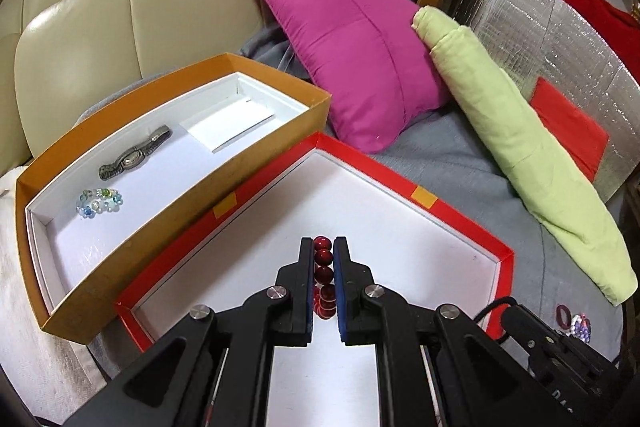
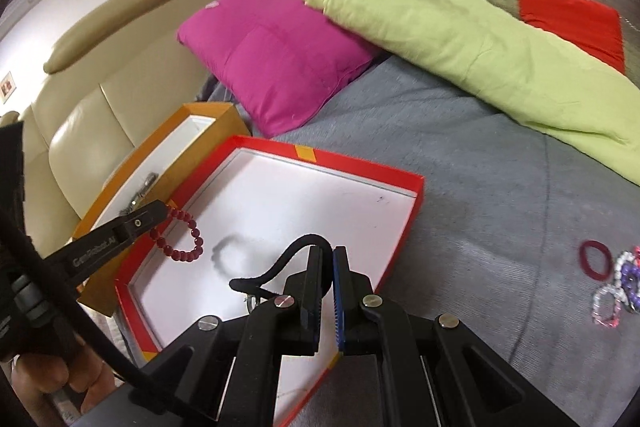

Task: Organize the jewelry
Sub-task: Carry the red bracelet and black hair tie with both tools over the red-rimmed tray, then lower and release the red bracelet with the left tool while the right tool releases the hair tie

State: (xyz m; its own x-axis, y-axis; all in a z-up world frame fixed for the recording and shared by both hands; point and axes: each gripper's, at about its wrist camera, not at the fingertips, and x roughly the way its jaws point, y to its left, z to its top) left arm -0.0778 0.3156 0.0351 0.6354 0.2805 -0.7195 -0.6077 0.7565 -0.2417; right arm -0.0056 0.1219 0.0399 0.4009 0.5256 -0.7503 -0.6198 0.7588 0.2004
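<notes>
My left gripper (image 1: pixel 323 243) is shut on a dark red bead bracelet (image 1: pixel 324 275) and holds it above the white floor of the red tray (image 1: pixel 424 199); in the right wrist view the bracelet (image 2: pixel 182 237) hangs from the left gripper (image 2: pixel 162 209) and casts a shadow on the red tray (image 2: pixel 416 195). My right gripper (image 2: pixel 326 251) is shut on a black cord necklace (image 2: pixel 276 269) over the tray's near side. The orange box (image 1: pixel 120 259) to the left holds a grey watch (image 1: pixel 134 153) and a blue-green bead bracelet (image 1: pixel 99 202).
On the grey blanket to the right lie a dark red hair ring (image 2: pixel 596 259) and pink-purple bead bracelets (image 2: pixel 618 287). A magenta pillow (image 1: pixel 360 55), a rolled green cloth (image 1: pixel 516 155), a cream sofa (image 1: pixel 80 39) and a silver foil sheet (image 1: pixel 560 39) surround the boxes.
</notes>
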